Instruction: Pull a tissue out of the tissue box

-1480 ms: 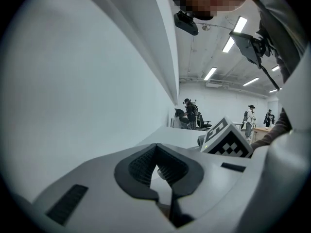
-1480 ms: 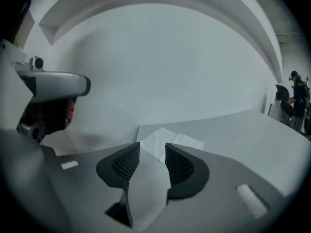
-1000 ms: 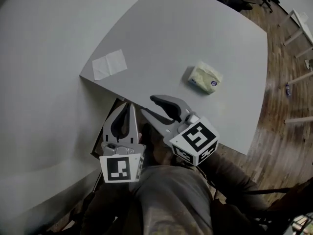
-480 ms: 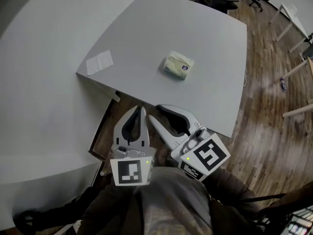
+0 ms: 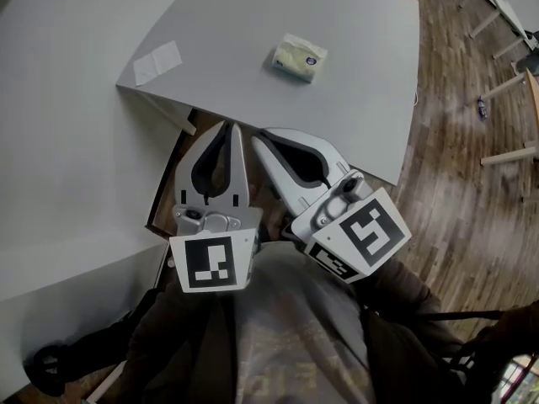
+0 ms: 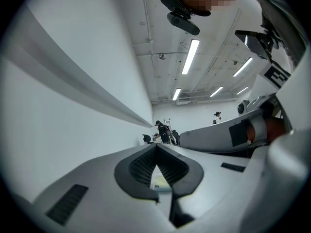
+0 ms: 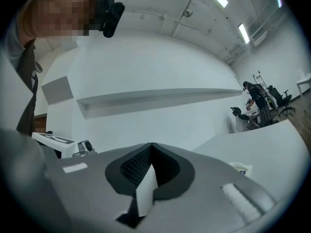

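Observation:
A pale yellow tissue pack lies on the grey table, far from both grippers. In the right gripper view the tissue pack shows small at the right, and in the left gripper view the tissue pack peeks through the slot behind the jaws. A flat white tissue rests near the table's left corner. My left gripper and right gripper hang side by side off the table's near edge, close to the person's body. Both are shut and hold nothing, as the left gripper and right gripper show.
A second white table stands at the left, with a dark gap between the two tables. Wooden floor lies to the right, with table legs further off. The person's torso fills the bottom of the head view.
Both grippers have drawn back from the table toward the person's body and risen. The right jaws have closed. The tissue pack now sits farther up in the head view.

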A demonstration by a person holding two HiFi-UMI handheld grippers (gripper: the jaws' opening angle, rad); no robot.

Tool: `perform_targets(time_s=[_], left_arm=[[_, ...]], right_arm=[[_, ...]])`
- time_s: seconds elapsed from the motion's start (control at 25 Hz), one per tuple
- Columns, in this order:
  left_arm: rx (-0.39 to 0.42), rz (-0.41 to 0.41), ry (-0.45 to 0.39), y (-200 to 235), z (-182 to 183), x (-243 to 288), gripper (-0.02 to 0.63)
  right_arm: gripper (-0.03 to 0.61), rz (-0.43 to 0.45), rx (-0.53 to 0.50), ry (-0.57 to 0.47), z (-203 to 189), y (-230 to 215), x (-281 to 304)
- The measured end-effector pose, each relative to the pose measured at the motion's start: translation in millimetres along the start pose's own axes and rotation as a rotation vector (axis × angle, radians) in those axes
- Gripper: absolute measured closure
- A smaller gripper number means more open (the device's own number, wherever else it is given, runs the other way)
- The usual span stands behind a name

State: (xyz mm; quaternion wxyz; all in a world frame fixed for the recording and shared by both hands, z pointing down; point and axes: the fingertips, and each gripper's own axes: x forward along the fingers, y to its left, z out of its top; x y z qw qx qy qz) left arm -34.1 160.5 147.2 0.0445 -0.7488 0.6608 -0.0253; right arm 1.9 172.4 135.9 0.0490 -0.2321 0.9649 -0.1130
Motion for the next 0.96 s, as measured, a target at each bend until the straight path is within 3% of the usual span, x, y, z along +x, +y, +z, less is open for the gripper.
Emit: perform_targets(time_s=[0.96], left_arm=[[0.0, -0.021, -0.011, -4.7, -4.9, 0.2, 0.615]], right_arm=[[0.577, -0.023, -0.046, -0.025, 7.1, -2.5, -2.1]])
